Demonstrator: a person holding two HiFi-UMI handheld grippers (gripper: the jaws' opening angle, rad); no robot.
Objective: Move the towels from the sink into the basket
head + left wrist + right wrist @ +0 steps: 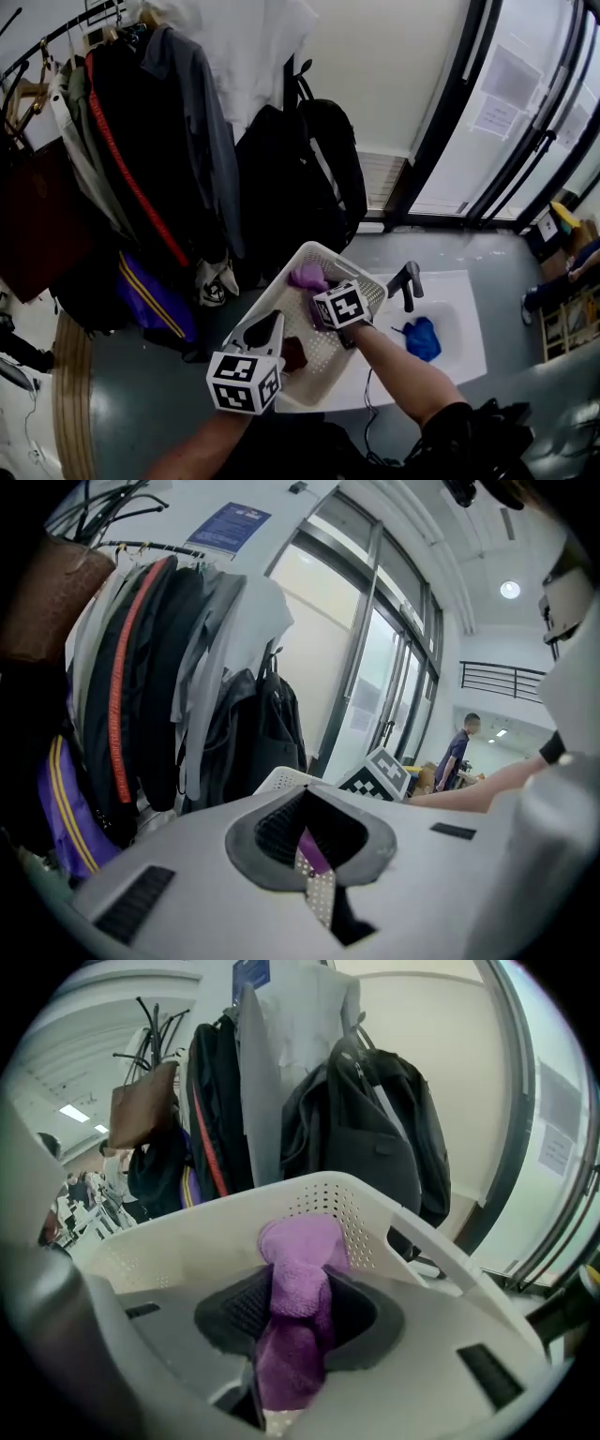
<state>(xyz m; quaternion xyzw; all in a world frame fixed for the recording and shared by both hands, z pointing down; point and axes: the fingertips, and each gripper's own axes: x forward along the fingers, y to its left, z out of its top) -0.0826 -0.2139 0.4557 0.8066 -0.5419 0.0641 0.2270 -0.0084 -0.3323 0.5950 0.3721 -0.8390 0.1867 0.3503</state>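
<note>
A white perforated basket [361, 281] stands on the floor beside a white sink [464, 314]. My right gripper [317, 293] hangs over the basket and is shut on a purple towel [307, 276]. In the right gripper view that purple towel [300, 1269] is pinched between the jaws, bunched up above the basket's far wall [356, 1206]. A dark red towel [294, 354] lies on the basket floor. A blue towel [422, 338] lies in the sink. My left gripper [273, 325] hovers at the basket's left rim, shut and holding nothing; the left gripper view shows its tips [306, 829] closed together.
A black faucet [405, 283] stands between basket and sink. Coats [150, 150] and a black backpack [309, 169] hang on a rack right behind the basket. Glass doors [525, 112] fill the right side. A person [562, 281] is at the far right.
</note>
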